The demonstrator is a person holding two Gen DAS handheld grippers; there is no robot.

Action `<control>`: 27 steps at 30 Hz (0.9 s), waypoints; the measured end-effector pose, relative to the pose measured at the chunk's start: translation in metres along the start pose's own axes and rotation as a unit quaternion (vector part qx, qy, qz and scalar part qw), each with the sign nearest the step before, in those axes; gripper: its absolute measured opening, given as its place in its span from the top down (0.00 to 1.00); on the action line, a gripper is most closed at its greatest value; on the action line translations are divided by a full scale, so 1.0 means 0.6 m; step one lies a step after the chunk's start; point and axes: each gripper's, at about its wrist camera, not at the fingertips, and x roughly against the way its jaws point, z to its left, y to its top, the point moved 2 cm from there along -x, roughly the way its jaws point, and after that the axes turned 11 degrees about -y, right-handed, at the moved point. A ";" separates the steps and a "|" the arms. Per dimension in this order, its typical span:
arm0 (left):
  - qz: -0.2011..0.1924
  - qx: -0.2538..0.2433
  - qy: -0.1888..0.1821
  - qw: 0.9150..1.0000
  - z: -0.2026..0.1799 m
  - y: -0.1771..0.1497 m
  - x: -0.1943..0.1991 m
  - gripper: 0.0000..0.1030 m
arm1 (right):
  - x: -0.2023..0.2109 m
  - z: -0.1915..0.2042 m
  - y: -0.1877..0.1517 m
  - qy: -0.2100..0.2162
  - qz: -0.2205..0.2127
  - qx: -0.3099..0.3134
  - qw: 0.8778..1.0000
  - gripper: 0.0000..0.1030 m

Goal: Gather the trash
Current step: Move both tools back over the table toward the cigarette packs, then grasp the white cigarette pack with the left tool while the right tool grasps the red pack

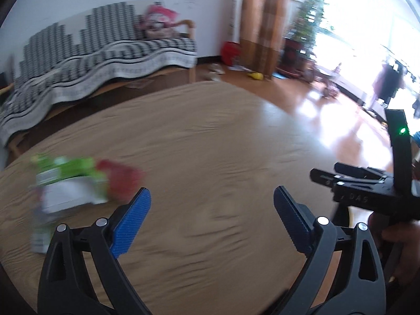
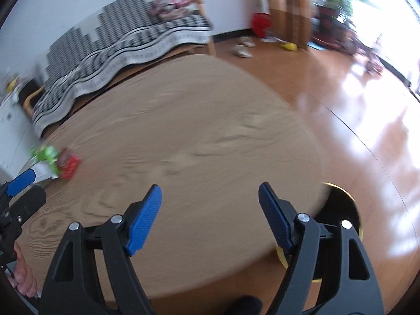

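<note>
- Two grippers over 1 round wooden table [image 1: 210, 136], both w/ jaws spread wide and nothing between the pads. Step in hand, by my reading: between picks; no trash held, no bin clearly identified.
- Table: largest item; tan wood grain, bare except for the trash at its left edge. Frames blurred, so fine detail is unreliable.
- Sofa [image 1: 99, 52] behind table, black-and-white cover; not part of the job.
- Dark round opening w/ gold rim [image 2: 341, 210], on the floor at the table's right edge, partly hidden by it. Poss. a bin; can't tell.
- Left gripper [image 1: 212, 198]: blue pads well apart, empty, aimed down at bare wood. Trash lies just beyond its left pad, not touching as far as blur allows.
- Right gripper [image 2: 210, 197]: blue pads apart, empty, aimed at bare table centre; trash well off to its left.
- Trash [image 1: 78, 183]: small pile of wrappers, approx. 2–3 pcs. Green packet w/ white panel, red crumpled wrapper just beside it on the right; another scrap poss. lower left, too smeared to say. Looks flat, light, crinkly; likely to slide or flex when pinched.
- Next move, as judged: left gripper is nearer, so swing it left, straddle 1 wrapper w/ both pads, close on it; low approach needed since pcs. lie flat on the wood. Risk: pushing the pile off the near table edge.
</note>
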 end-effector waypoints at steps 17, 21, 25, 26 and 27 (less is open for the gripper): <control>0.040 0.112 0.136 0.984 0.398 -0.145 0.107 0.10 | -0.061 0.402 0.010 0.094 -0.004 0.185 0.978 0.23; 0.061 0.110 0.123 0.984 0.423 -0.159 0.087 0.10 | -0.087 0.436 0.006 0.082 -0.005 0.221 0.972 0.23; 0.073 0.103 0.131 0.983 0.426 -0.166 0.065 0.09 | -0.110 0.454 0.008 0.083 -0.004 0.236 0.968 0.22; 0.068 0.106 0.131 0.983 0.430 -0.164 0.063 0.09 | -0.115 0.459 0.009 0.086 -0.005 0.239 0.967 0.21; 0.068 0.106 0.132 0.983 0.432 -0.162 0.061 0.09 | -0.119 0.464 0.010 0.086 -0.006 0.241 0.967 0.20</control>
